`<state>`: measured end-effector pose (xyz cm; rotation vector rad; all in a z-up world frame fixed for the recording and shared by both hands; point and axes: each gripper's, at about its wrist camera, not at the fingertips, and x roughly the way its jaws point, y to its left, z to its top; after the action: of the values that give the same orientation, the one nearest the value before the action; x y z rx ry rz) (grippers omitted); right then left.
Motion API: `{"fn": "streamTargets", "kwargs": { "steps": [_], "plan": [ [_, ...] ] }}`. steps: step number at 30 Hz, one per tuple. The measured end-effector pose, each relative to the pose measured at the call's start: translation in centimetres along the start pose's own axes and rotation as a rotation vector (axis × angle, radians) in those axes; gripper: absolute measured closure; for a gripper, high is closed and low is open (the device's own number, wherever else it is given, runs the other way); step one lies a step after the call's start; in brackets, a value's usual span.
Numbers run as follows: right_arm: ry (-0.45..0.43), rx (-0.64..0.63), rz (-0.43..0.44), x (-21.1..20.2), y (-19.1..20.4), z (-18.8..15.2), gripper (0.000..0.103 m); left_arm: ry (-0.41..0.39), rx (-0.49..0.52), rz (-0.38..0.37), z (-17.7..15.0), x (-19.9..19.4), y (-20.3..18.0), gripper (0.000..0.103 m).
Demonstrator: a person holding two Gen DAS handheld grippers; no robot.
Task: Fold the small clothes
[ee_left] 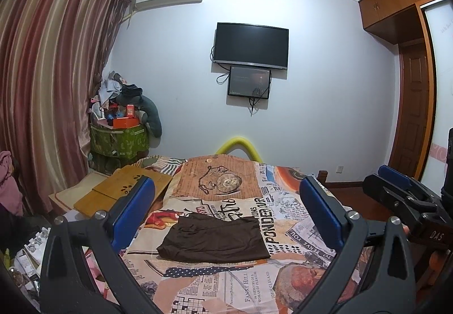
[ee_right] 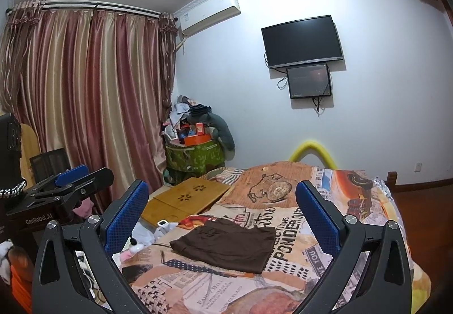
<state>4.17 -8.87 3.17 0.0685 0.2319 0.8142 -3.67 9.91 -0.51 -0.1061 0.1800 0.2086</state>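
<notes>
Left gripper (ee_left: 226, 206): jaws spread wide, nothing between the blue pads (ee_left: 133, 215), held above the near part of the bed. Right gripper (ee_right: 222, 208): same condition, jaws wide apart and empty, raised beside the left one; each unit shows at the edge of the other's wrist view.

Brown garment (ee_left: 213, 239) lies flat on the patterned bedspread (ee_left: 283, 229), below and ahead of both grippers and framed between the fingers in both wrist views. No contact with either gripper. In the right wrist view the same garment (ee_right: 226, 244) reads as a compact rectangle with neat edges; it looks already folded at least once, though layer count cannot be told.

Judgement: step in hand is either the pause between folds or the finish of this piece. If another fold is wanted, the next move calls for lowering both grippers to one short edge, pinching a corner each through all layers, then carrying that edge across to the opposite one without dragging the bedspread. The thin cloth is likely to slip or bunch if the pinch is shallow.

Farther out: wooden lap tray (ee_left: 124, 189) on the bed's left side, well apart from the garment. Beyond, the wall-mounted TV (ee_left: 250, 45).
</notes>
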Motion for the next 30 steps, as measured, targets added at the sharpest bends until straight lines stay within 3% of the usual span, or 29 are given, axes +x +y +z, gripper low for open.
{"fn": "streamTargets", "kwargs": {
  "steps": [30],
  "plan": [
    [-0.003,0.020,-0.015,-0.07,-0.56,-0.02,0.000,0.015,0.008,-0.018,-0.22,0.35,-0.17,0.000]
  ]
}}
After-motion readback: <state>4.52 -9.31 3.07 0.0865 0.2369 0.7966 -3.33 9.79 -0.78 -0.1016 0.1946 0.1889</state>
